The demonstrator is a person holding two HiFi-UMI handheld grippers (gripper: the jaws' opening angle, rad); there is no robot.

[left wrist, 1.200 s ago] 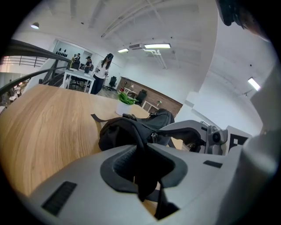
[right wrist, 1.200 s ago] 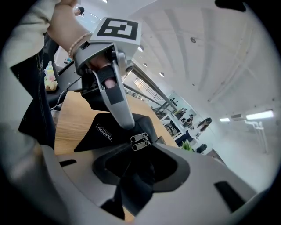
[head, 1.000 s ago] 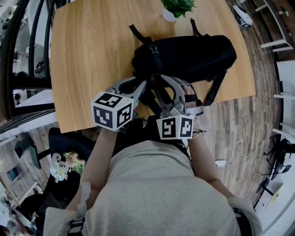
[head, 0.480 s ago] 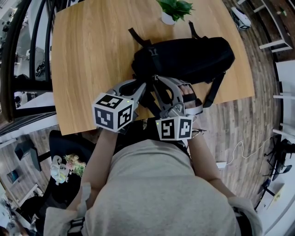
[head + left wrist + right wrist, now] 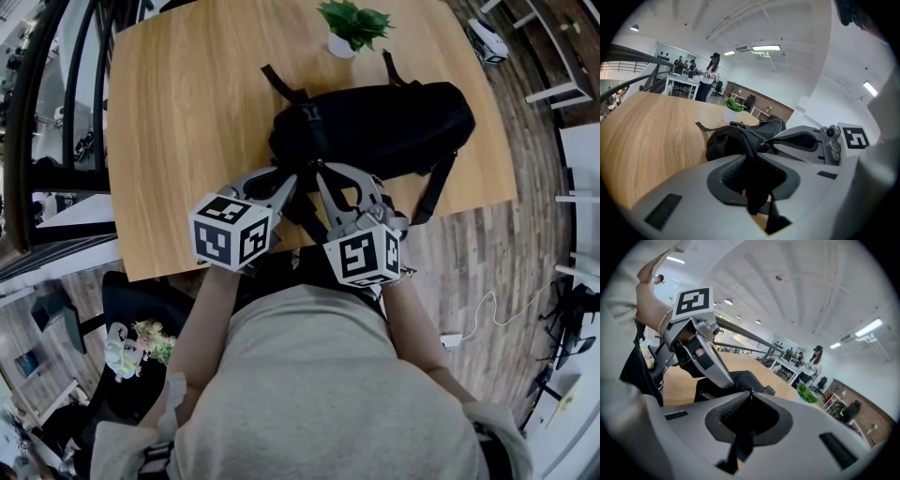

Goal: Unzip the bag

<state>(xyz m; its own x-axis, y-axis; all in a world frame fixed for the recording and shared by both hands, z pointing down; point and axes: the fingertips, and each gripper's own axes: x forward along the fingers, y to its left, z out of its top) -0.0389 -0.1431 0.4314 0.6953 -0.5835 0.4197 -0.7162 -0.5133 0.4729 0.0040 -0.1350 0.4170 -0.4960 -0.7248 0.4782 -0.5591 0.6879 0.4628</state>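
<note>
From the head view, you had the black bag (image 5: 384, 127) lying on the wooden table (image 5: 187, 112) near its front edge, with a potted plant (image 5: 349, 26) just behind it. Your left gripper (image 5: 289, 180) and right gripper (image 5: 320, 172) met side by side at the bag's near left end.

In the left gripper view, your left gripper (image 5: 751, 152) was pinching a black strap (image 5: 752, 192) of the bag (image 5: 729, 138), which hung down between the pads.

In the right gripper view, your right gripper (image 5: 750, 397) had just been closing, and its tips were nipped together on the small zipper pull (image 5: 750, 391).
</note>
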